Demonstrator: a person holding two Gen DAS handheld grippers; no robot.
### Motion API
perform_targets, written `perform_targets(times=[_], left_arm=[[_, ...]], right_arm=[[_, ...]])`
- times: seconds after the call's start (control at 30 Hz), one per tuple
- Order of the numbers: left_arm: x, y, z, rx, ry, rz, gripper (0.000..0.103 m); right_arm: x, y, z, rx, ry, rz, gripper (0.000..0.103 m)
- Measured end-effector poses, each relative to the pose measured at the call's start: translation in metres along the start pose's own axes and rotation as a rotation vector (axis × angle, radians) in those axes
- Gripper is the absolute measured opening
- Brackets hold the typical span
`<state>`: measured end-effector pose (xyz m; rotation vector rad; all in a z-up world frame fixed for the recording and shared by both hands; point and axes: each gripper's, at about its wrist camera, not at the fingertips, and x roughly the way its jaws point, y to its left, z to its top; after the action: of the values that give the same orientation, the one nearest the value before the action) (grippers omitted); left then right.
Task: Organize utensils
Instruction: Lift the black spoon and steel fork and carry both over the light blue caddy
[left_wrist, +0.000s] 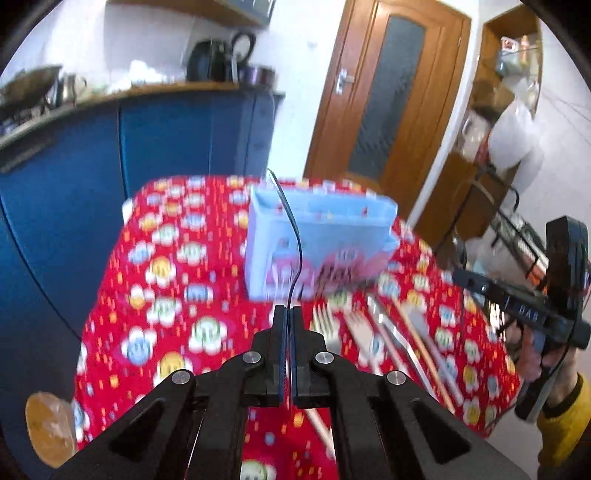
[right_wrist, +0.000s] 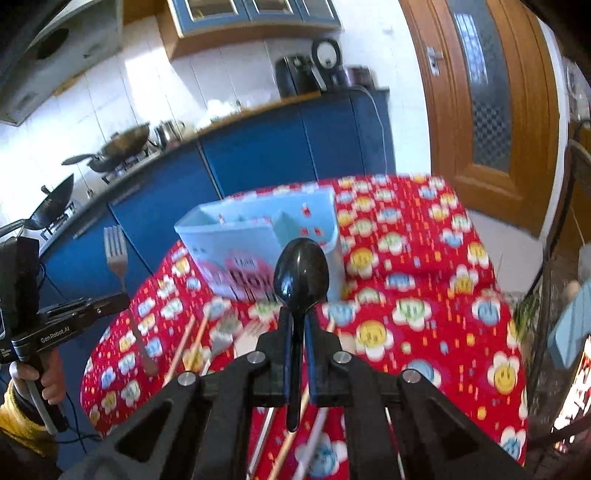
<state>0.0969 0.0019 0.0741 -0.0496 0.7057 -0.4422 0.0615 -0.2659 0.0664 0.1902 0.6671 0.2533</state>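
My left gripper (left_wrist: 288, 310) is shut on a metal fork (left_wrist: 295, 236), which shows edge-on as a thin dark curve rising in front of the light blue utensil holder (left_wrist: 332, 229). In the right wrist view that fork (right_wrist: 115, 251) stands tines up from the left gripper (right_wrist: 123, 299). My right gripper (right_wrist: 299, 314) is shut on the handle of a black spoon (right_wrist: 301, 271), bowl up, in front of the holder (right_wrist: 240, 236). Both grippers hover above the red flowered tablecloth (left_wrist: 173, 280). The right gripper (left_wrist: 460, 277) also appears at the right edge of the left wrist view.
Several forks (left_wrist: 325, 325), a flat metal utensil (left_wrist: 391, 332) and chopsticks (left_wrist: 424, 347) lie on the cloth near the holder. Blue cabinets (left_wrist: 184, 147) with woks and a kettle stand behind the table. A wooden door (left_wrist: 388, 103) and a cluttered shelf (left_wrist: 498, 122) are at the right.
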Motion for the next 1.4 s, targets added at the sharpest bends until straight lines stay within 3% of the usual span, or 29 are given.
perform_targets(times=[0.37, 0.67, 0.93, 1.4], left_arm=[[-0.005, -0.006, 0.068, -0.030, -0.184, 0.011, 0.001], [-0.001, -0.004, 0.114, -0.038, -0.271, 0.055, 0.001], [0.038, -0.005, 0.110, -0.016, -0.230, 0.084, 0.001], [0.092, 0.008, 0.077, -0.031, -0.119, 0.088, 0.001]], right_arm=[[0.004, 0.010, 0.042, -0.028, -0.184, 0.002, 0.008], [0.021, 0.007, 0.066, -0.059, -0.237, -0.025, 0.008], [0.044, 0.000, 0.076, -0.059, -0.274, -0.034, 0.008], [0.090, -0.010, 0.063, -0.042, -0.294, -0.012, 0.008]])
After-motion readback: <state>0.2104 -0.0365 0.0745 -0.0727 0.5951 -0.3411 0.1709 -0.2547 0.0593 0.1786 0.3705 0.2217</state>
